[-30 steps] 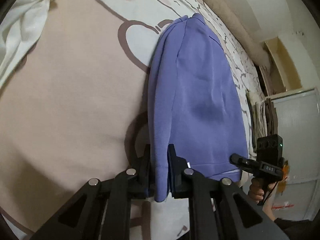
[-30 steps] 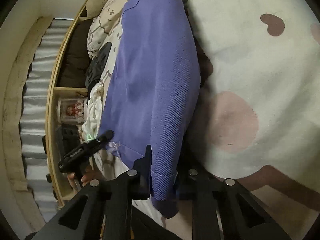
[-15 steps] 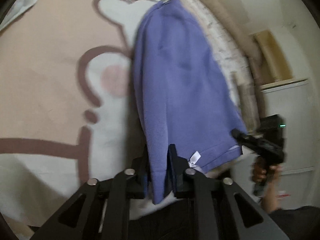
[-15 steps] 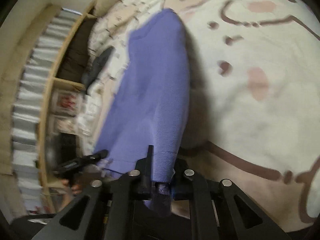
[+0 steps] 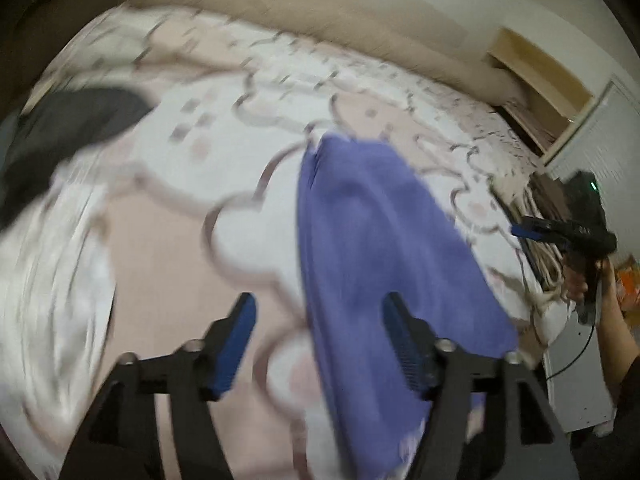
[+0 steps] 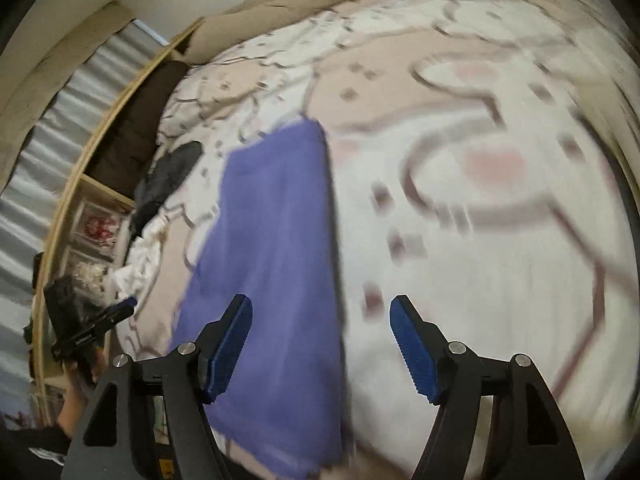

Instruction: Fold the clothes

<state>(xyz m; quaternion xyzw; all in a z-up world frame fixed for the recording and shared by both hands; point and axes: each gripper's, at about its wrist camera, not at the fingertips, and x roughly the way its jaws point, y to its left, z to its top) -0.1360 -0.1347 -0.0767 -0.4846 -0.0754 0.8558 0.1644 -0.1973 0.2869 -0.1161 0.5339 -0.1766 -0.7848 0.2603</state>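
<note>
Only the left wrist view shows the crumpled white cloth point(image 5: 52, 264) at the bed's left edge, a dark grey garment point(image 5: 68, 120) above it. The folded purple fleece garment point(image 5: 384, 264) lies flat on the cream cartoon-print bedspread point(image 5: 172, 280), bare sheet on either side. The left gripper point(image 5: 318, 340) is opening, its pads off the fabric. Only the right wrist view shows the wooden shelf unit point(image 6: 76, 184); there the right gripper point(image 6: 322, 344) is opening too, gripping nothing, the garment's right edge beneath its gap.

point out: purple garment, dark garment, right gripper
purple garment point(image 6: 272, 248): right wrist view, middle of the folded cloth.
dark garment point(image 5: 76, 120): left wrist view, centre of the dark heap.
right gripper point(image 6: 322, 344): right wrist view, gap between its opening blue-padded fingertips.
</note>
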